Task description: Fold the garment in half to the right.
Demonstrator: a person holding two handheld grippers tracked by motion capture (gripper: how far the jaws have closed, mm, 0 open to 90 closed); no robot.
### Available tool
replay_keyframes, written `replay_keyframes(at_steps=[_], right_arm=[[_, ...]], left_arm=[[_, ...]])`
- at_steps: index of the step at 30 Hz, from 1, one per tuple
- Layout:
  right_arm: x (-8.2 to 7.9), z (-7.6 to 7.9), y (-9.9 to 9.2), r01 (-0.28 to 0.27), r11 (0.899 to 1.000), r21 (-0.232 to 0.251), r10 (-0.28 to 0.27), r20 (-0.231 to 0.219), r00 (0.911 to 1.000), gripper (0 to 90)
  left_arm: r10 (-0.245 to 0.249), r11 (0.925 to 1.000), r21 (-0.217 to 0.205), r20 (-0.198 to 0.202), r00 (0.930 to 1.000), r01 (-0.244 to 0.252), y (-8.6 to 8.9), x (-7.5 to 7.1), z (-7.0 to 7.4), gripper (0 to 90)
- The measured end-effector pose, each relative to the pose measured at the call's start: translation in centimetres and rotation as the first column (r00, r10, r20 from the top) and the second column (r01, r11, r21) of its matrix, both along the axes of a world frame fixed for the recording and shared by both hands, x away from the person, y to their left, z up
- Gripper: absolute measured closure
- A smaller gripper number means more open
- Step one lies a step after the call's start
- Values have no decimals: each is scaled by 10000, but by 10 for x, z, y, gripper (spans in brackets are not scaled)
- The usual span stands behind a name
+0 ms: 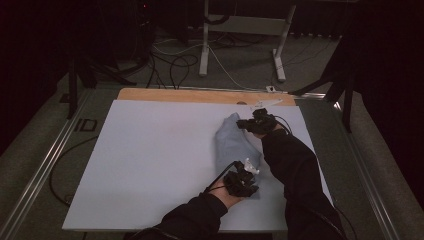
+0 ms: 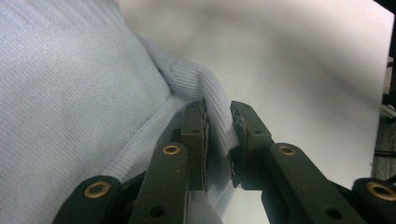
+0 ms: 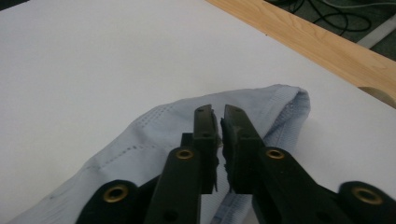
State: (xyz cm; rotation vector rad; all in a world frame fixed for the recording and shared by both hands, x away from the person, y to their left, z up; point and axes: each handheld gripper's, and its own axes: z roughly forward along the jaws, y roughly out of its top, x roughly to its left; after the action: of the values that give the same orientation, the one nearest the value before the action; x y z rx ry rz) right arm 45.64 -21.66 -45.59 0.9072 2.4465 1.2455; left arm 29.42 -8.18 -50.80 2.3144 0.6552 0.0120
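Two grippers clamped on light blue shirt [image 1: 235,142], right of centre on counter [image 1: 150,165]: left gripper [image 1: 242,181] lower, right gripper [image 1: 256,123] above.

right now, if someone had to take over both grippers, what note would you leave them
Left gripper: shut on the ribbed edge of the light blue garment, at its near end.
Right gripper: shut on the stitched hem at the garment's far end; in the right gripper view the jaws are almost together on the cloth.
Garment: lies bunched in a long strip on the right part of the white table, running from near to far, between the two grippers.
Done: both ends gripped.
Left, as far as I can judge: spread or fold it; it is not yet flat. Keep both grips until you decide.
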Motion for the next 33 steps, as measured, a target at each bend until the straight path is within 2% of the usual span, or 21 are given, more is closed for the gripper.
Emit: replay_keyframes(at_steps=[1,3,4,5,10,11,13,16,18,20,21,24,25,27,28,30,31,32,33], right_arm=[[-3,0,-2,8,10000,69,-8,47,10000,797],[-10,1,-7,121,9997,213,-124,137,9998,627],[-10,1,-7,121,9997,213,-124,137,9998,627],[-14,2,-12,304,9987,412,-312,185,9993,524],[-23,6,-20,597,9964,594,-615,275,9977,354],[-23,6,-20,597,9964,594,-615,275,9977,354],[-27,9,-22,790,9950,611,-813,361,9960,284],[-29,10,-23,823,9950,564,-846,393,9956,243],[-31,11,-22,805,9940,740,-830,310,9961,200],[-33,11,-21,531,9945,908,-562,322,9979,134],[-34,11,-20,532,9943,921,-565,339,9978,140],[-36,9,-18,352,9939,1042,-395,401,9984,114],[-36,9,-17,401,9938,1040,-441,361,9984,107],[-36,8,-17,369,9935,1077,-408,342,9986,107],[-36,7,-16,373,9923,1181,-416,343,9985,100],[-37,7,-16,378,9924,1175,-427,394,9983,100],[-38,6,-16,390,9929,1126,-442,447,9980,100],[-38,6,-16,390,9929,1126,-442,447,9980,100],[-39,6,-16,429,9925,1149,-495,552,9972,100]], left_arm=[[-68,10000,33,18,10000,68,-1,-1,0,763],[-111,9999,46,45,9999,111,-1,-3,1,746],[-111,9999,46,45,9999,111,-1,-3,1,732],[-220,9997,44,42,9997,220,-2,-5,2,712],[-854,9960,248,-177,9962,858,-11,-13,3,671],[-854,9960,248,-177,9962,858,-11,-13,3,667],[-974,9944,367,-381,9945,988,-15,-14,-1,654],[-953,9947,338,-483,9943,970,-14,-13,-1,652],[-1025,9942,283,-482,9936,1040,-12,-13,1,639],[-1145,9929,259,-480,9923,1158,-12,-14,3,607],[-1189,9929,56,-373,9922,1192,-10,-16,7,587],[-1165,9932,22,-249,9929,1165,-7,-19,13,513],[-1155,9931,-228,-60,9933,1153,-3,-20,18,483],[-1155,9931,-228,-60,9933,1153,-3,-20,18,471],[-1156,9918,-528,213,9931,1166,6,-19,27,414],[-1234,9904,-597,254,9920,1247,9,-18,29,395],[-1140,9906,-711,472,9924,1172,16,-15,33,332],[-1140,9906,-711,472,9924,1172,16,-15,33,312],[-1308,9861,-977,410,9906,1342,24,-10,36,260]])
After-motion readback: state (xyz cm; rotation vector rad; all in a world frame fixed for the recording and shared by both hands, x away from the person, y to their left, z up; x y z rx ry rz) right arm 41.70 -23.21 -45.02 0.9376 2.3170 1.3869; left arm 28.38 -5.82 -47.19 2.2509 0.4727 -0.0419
